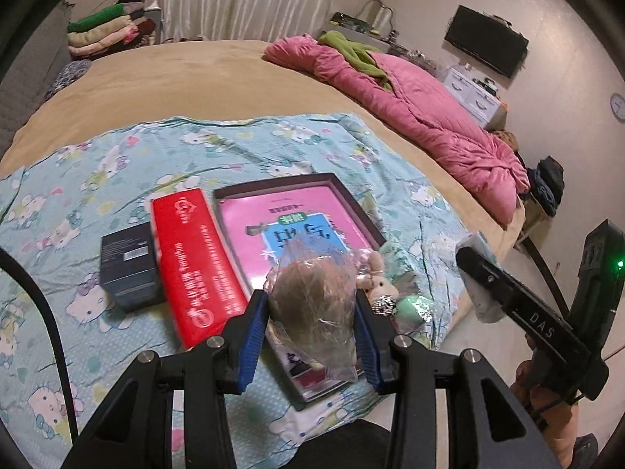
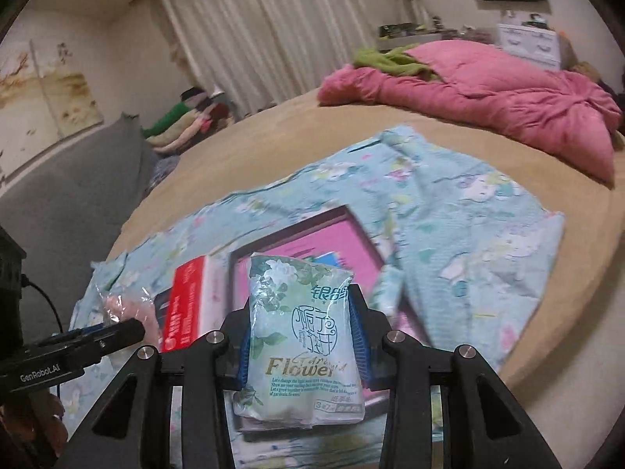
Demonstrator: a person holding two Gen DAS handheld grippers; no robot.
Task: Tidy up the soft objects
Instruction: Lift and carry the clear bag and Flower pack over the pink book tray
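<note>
My left gripper (image 1: 310,312) is shut on a clear plastic bag holding a brownish plush toy (image 1: 314,301), held above the open dark box with a pink lining (image 1: 304,219). Small plush keychains (image 1: 381,285) lie by the box's right side. My right gripper (image 2: 300,336) is shut on a light green tissue pack printed "Flower" (image 2: 299,336), held above the same box (image 2: 324,250). The right gripper and its pack also show at the right of the left wrist view (image 1: 480,285). The left gripper with its bag shows at the left of the right wrist view (image 2: 117,328).
A red carton (image 1: 195,262) and a small black box (image 1: 129,269) lie left of the open box on a light blue cartoon-cat cloth (image 1: 117,164) over a tan bed (image 1: 195,74). A pink quilt (image 1: 429,117) lies at the far right. Folded clothes (image 1: 105,31) are stacked beyond.
</note>
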